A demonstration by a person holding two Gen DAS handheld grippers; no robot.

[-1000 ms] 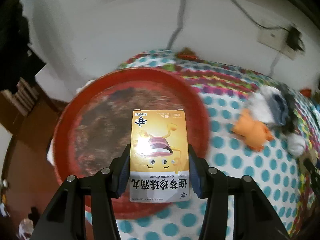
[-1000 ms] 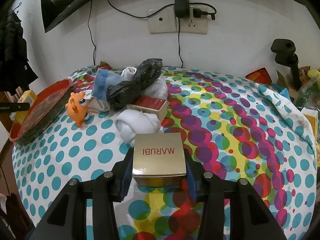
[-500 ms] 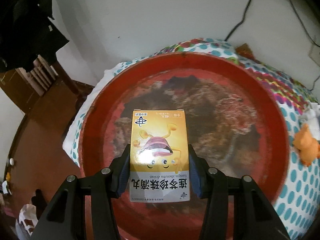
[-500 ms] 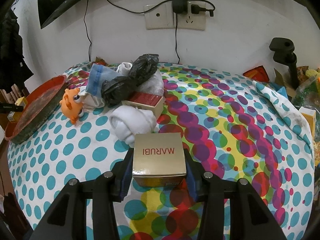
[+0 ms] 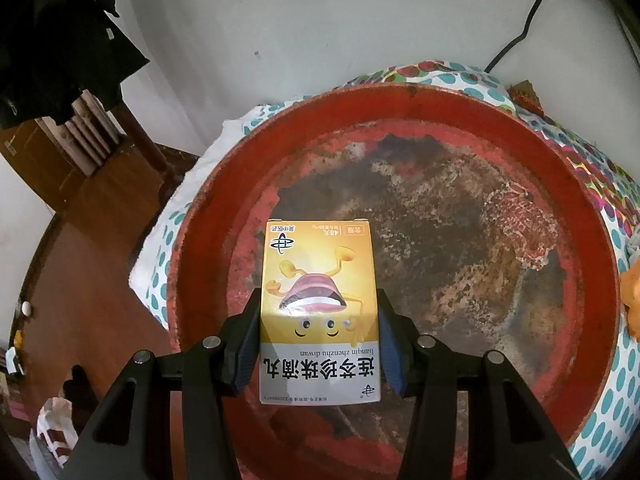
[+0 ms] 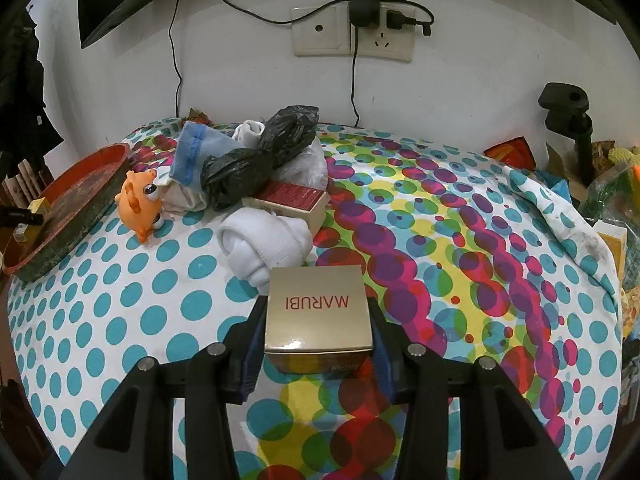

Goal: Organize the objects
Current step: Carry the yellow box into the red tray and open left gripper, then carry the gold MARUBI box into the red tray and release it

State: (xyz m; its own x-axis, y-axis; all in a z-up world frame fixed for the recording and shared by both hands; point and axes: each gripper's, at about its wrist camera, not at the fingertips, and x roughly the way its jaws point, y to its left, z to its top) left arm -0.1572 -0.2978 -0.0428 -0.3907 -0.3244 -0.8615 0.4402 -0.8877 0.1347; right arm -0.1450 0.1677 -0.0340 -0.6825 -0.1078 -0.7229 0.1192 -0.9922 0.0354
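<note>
My left gripper (image 5: 318,344) is shut on a yellow medicine box (image 5: 318,304) and holds it over the left part of a worn red round tray (image 5: 440,216). In the right wrist view my right gripper (image 6: 318,340) is shut on a gold MARUBI box (image 6: 318,312) above the dotted tablecloth (image 6: 120,300). The same red tray (image 6: 68,200) sits at the table's left edge there, with the yellow box (image 6: 38,204) and left gripper just visible beyond it.
A pile lies at the table's back: an orange toy fish (image 6: 140,200), black bags (image 6: 256,156), a blue cloth (image 6: 196,148), white socks (image 6: 264,244) and a red-topped box (image 6: 292,200). Clutter and a black clamp stand (image 6: 568,120) fill the right edge. Wooden floor (image 5: 80,280) lies left of the tray.
The left gripper moved left and down with the yellow box, so the tray now fills its view. The right gripper with the gold box stayed put.
</note>
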